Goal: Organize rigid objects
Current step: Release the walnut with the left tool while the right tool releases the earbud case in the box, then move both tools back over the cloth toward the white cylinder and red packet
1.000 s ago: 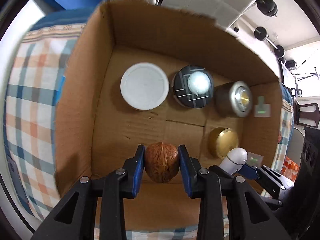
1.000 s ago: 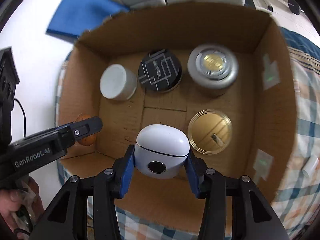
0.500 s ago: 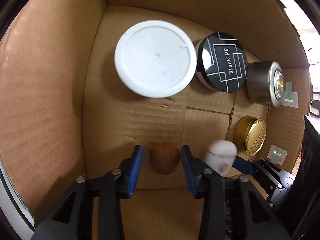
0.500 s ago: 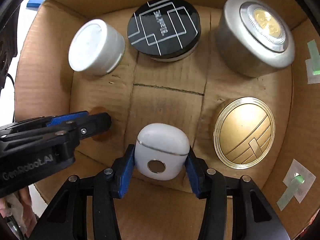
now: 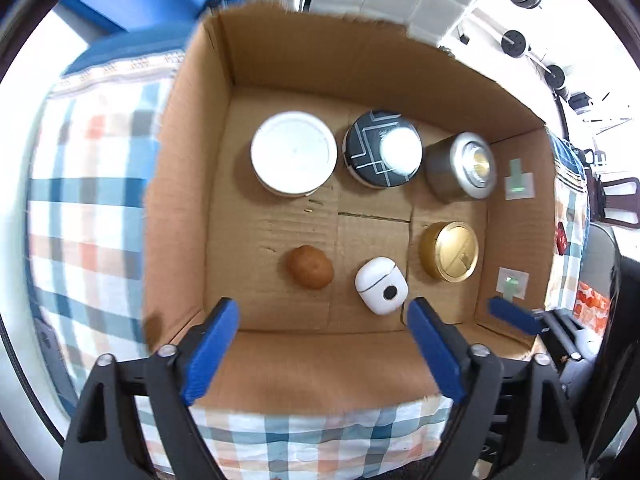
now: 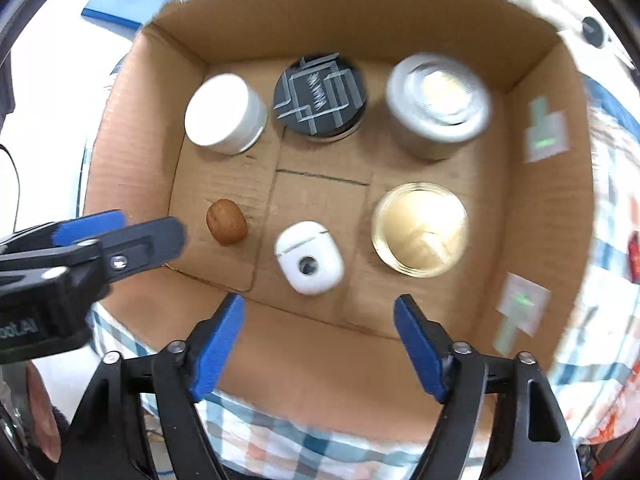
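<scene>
A brown walnut (image 5: 310, 267) (image 6: 226, 222) and a white earbud case (image 5: 381, 286) (image 6: 310, 258) lie side by side on the floor of the cardboard box (image 5: 180, 200) (image 6: 132, 160), near its front wall. My left gripper (image 5: 323, 320) hangs above the front wall, its jaws opening, with nothing between them and the walnut below and beyond the tips. My right gripper (image 6: 319, 328) also hangs above the front wall, jaws opening and empty, the earbud case lying free beyond it. In the right wrist view the left gripper (image 6: 120, 236) reaches in from the left beside the walnut.
A white jar (image 5: 294, 152), a black patterned tin (image 5: 382, 154) and a silver tin (image 5: 460, 166) line the box's back. A gold tin (image 5: 450, 251) sits right of the earbud case. The box rests on a checked cloth (image 5: 80, 220). A hand (image 6: 40, 420) shows at lower left.
Both grippers went down into the box, let go of the walnut and the earbud case on its floor, opened wide and rose back above the front wall.
</scene>
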`<state>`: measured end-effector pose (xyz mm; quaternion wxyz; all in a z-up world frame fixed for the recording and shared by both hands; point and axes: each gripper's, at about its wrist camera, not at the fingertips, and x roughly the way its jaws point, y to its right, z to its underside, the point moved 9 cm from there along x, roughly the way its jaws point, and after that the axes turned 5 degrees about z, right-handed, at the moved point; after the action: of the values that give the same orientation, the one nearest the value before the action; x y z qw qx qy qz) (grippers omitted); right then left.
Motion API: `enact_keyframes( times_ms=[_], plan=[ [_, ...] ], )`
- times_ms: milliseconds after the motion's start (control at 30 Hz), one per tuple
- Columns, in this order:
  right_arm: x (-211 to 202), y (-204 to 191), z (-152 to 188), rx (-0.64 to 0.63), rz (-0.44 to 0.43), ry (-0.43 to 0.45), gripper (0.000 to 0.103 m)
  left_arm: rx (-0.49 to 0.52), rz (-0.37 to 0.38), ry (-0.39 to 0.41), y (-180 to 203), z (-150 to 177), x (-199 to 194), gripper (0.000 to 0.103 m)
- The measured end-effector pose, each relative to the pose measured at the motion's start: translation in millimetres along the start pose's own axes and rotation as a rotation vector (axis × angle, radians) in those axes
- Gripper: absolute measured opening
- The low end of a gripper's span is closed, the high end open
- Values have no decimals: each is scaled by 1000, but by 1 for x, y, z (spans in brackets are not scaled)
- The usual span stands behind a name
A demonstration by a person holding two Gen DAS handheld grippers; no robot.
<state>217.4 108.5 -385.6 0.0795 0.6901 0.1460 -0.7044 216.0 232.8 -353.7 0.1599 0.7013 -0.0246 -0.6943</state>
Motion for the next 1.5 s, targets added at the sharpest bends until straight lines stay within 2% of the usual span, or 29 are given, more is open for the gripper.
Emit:
enact_keyframes(
  times_ms=[67,433,600,1033,1233,1367,1500],
  plan=[
    [-12,7,6,16,18,19,101,11,-30,30,10,3,-11,103],
    [-76,7,30,86,47,113,103,37,-92,162,29,37,-65,103],
    [-103,8,40,112,22,157,103,54,-124,225,41,48,-91,103],
    [-135,20,55,105,-29,212,103,69,-165,291,75,60,-117,103],
    [-145,74,60,170,-40,226,103,123,-157,327,128,49,-116,103],
    [-145,141,69,256,-1,226,103,201,-121,332,187,35,-101,103],
    [-137,221,83,361,61,205,103,291,-117,318,246,24,-72,103]
  ],
)
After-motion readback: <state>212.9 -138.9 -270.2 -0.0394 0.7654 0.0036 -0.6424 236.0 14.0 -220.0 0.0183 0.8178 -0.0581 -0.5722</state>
